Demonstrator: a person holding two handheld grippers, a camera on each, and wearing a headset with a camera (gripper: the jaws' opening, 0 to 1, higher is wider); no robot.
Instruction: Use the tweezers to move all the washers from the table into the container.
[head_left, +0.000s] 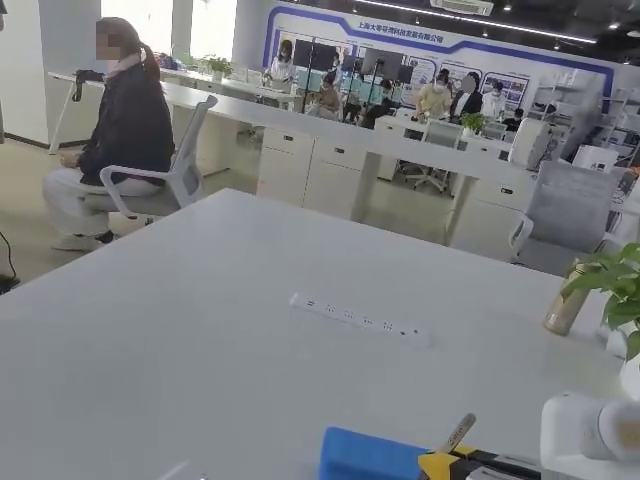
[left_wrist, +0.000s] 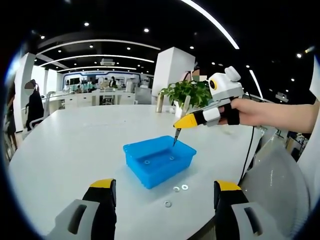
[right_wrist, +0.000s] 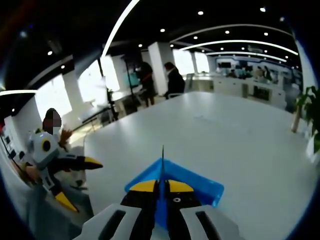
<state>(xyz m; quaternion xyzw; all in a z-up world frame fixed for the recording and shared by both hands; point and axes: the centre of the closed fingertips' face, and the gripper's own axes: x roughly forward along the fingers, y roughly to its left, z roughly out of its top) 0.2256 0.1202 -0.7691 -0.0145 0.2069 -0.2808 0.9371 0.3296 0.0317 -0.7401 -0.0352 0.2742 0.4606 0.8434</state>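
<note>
A: Tool first. What do we have on the tweezers (right_wrist: 162, 162)?
B: We see them clamped between the jaws of the right gripper (right_wrist: 161, 186), yellow tips pressed against the blades, point sticking straight out ahead. In the left gripper view the point slants down over the far side of the blue container (left_wrist: 150, 176). Too small for us to tell whether a washer sits at the tip.
A: And behind it?
B: A hand (left_wrist: 250, 111) wraps the right gripper, reaching in from the right of that view.
A: Left gripper (left_wrist: 165, 185)?
B: Jaws spread wide, nothing between them, facing the container.
A: Washers. We count?
B: Two washers in the container (left_wrist: 146, 162), lying flat on its floor, apart from each other. Three washers on the table (left_wrist: 176, 189): a pair just beside each other near the container's front corner, one more a little closer to us. None touches the container.
A: Further out?
B: White table (head_left: 200, 330), with a power strip (head_left: 360, 318) lying near its middle, well beyond the container. A potted plant (head_left: 610, 290) and a brass-coloured bottle (head_left: 565, 300) toward its right side. Past the table, a person (head_left: 120, 130) seated on a white office chair (head_left: 195, 145), and rows of desks with more people in the background.
</note>
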